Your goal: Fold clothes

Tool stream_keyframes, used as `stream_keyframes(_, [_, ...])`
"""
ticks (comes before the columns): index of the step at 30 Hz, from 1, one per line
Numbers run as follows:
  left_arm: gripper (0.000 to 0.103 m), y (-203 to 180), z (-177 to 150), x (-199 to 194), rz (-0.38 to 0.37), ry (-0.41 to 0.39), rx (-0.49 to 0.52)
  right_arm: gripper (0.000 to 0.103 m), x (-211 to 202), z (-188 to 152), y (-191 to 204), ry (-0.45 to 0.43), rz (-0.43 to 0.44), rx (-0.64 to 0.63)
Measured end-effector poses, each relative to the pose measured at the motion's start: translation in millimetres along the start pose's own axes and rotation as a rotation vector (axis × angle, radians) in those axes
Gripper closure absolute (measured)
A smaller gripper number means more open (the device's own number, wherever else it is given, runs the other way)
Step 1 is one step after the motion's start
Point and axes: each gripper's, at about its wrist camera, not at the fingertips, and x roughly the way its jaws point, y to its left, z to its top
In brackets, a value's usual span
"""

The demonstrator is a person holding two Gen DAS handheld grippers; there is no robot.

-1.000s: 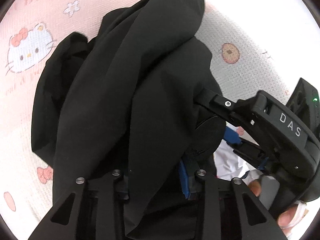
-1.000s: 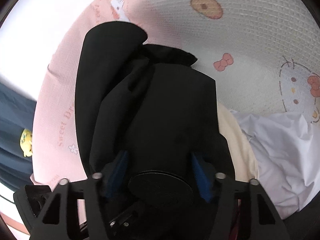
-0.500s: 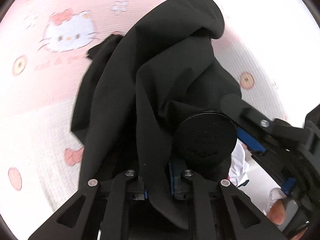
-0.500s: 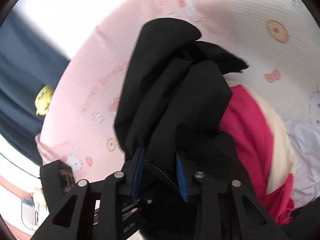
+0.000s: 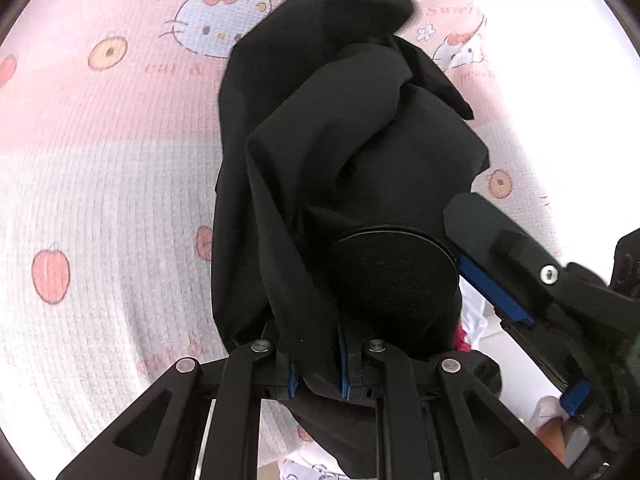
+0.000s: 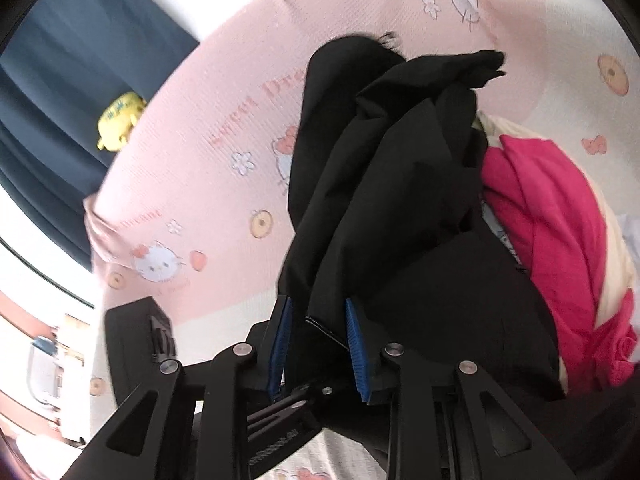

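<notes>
Black garment (image 5: 344,152) clamped between both hand-held grippers, left (image 5: 318,368) and right (image 6: 320,344).

Premises: a home bedroom. Beyond the fingers lies a pink cartoon-cat bedsheet (image 6: 224,184); dark blue curtains (image 6: 60,80) hang left; loose garments (image 6: 552,232) are piled right of the fingers.

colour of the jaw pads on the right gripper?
Blue ribbed pads, clearest in the right wrist view, against the black fabric garment.
</notes>
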Motion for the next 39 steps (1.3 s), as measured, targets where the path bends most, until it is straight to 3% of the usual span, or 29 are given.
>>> stream_keyframes(4, [0.09, 8.0, -6.8, -11.7, -0.053, 0.005, 0.011, 0.076, -5.5, -5.6, 8.6, -0.014, -0.087, -0.032])
stream_keyframes(6, [0.089, 11.0, -8.8, -15.5, -0.077, 0.032, 0.016, 0.058, -8.7, -5.6, 14.0, -0.006, -0.134, -0.058])
stream_keyframes(7, [0.087, 13.9, -9.6, -18.8, -0.091, 0.04, 0.007, 0.037, -10.3, -5.7, 15.5, 0.001, -0.15, -0.065])
stream_keyframes(8, [0.086, 16.9, -10.3, -23.2, -0.106, 0.039, -0.001, 0.029, -14.3, -6.6, 15.8, -0.006, -0.158, -0.065])
stream_keyframes(9, [0.082, 19.8, -10.8, -28.8, -0.12, 0.03, -0.009, 0.029, -18.7, -8.4, 16.2, -0.014, -0.164, -0.066])
stream_keyframes(11, [0.068, 27.4, -9.7, -40.9, -0.142, 0.008, -0.023, 0.029, -30.2, -19.4, 18.0, -0.037, -0.158, -0.071])
stream_keyframes(13, [0.025, 39.6, -2.5, -55.9, -0.141, -0.023, -0.031, 0.029, -42.3, -22.8, 16.3, -0.05, -0.16, -0.064])
stream_keyframes(14, [0.022, 46.7, 0.3, -64.6, -0.142, -0.039, -0.038, 0.028, -48.7, -23.8, 15.0, -0.059, -0.162, -0.059])
stream_keyframes(19, [0.022, 58.9, -9.1, -81.6, -0.16, -0.068, -0.082, 0.028, -66.8, -25.7, 2.4, -0.106, -0.201, -0.061])
stream_keyframes(23, [0.022, 47.5, -0.2, -72.4, -0.167, -0.079, -0.073, 0.028, -78.0, -34.5, -6.8, -0.121, -0.243, -0.063])
stream_keyframes(26, [0.022, 27.7, -14.8, -71.6, -0.185, -0.079, -0.055, 0.027, -92.2, -47.9, -10.0, -0.132, -0.244, -0.07])
stream_keyframes(30, [0.022, -3.9, -34.5, -73.5, -0.178, -0.046, -0.01, 0.027, -104.3, -66.4, -16.9, -0.143, -0.257, -0.085])
stream_keyframes(39, [0.022, -28.2, -47.5, -35.9, -0.16, 0.049, 0.027, 0.027, -135.6, -102.8, -53.7, -0.118, -0.402, -0.083])
